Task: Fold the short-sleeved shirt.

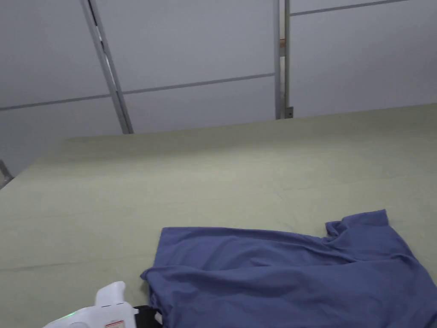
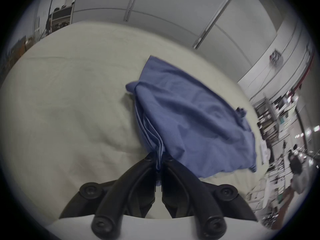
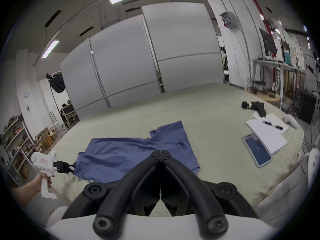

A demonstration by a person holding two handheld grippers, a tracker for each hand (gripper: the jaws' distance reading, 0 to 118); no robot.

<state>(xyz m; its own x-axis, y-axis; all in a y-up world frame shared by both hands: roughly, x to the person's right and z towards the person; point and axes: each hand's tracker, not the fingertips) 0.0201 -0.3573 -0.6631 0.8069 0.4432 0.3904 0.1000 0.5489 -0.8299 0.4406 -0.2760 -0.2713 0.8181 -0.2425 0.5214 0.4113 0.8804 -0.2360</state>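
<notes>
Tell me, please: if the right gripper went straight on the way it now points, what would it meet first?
Probably the blue shirt. The right gripper has its jaws closed, with the tips over the cloth in its own view. How high it hangs above the shirt is unclear, so it might pass over to the bare table cover.

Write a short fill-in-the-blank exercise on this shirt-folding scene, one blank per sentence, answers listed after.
1. The colour of the short-sleeved shirt lying on the table is ____.
2. The left hand-held gripper is shut on the shirt's ____.
3. The jaws of the right hand-held gripper stand ____, with no cloth between them.
4. Beside the white notebook at the table's right side lies a ____ with a lit screen.

Answers: blue; edge; closed; phone
</notes>
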